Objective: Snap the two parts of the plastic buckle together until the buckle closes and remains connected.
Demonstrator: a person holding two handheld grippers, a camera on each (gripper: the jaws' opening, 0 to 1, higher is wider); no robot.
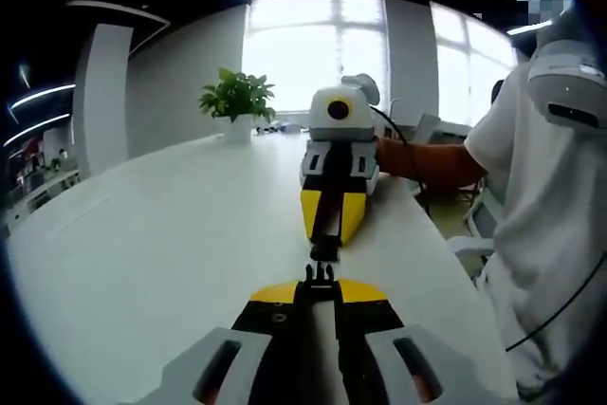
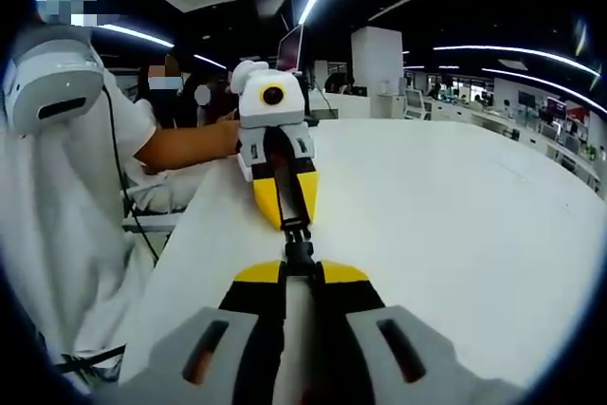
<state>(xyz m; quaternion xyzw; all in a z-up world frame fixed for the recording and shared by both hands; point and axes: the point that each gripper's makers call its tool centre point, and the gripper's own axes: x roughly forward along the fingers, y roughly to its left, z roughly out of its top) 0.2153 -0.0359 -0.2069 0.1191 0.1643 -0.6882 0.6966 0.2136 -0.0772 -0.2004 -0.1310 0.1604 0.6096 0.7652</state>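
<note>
Under my jaws spreads a wide white tabletop [image 1: 142, 244], bare nearby, with a potted green plant [image 1: 237, 106] standing at its far edge.

We see the 2 hand-held grippers facing each other nose to nose above the counter [image 1: 142, 234]. In the left gripper view, the left hand-held gripper [image 1: 320, 293] rises from the bottom, holding 1 buckle part [image 1: 320, 275]; the right hand-held gripper [image 1: 331, 225] sits just beyond it, holding the other buckle part [image 1: 324, 251]. The 2 parts nearly meet between them. A potted plant [image 1: 237, 101] stands far back on the counter, left of the right hand-held gripper. A person [image 1: 545, 206] stands at the counter's right edge.
</note>
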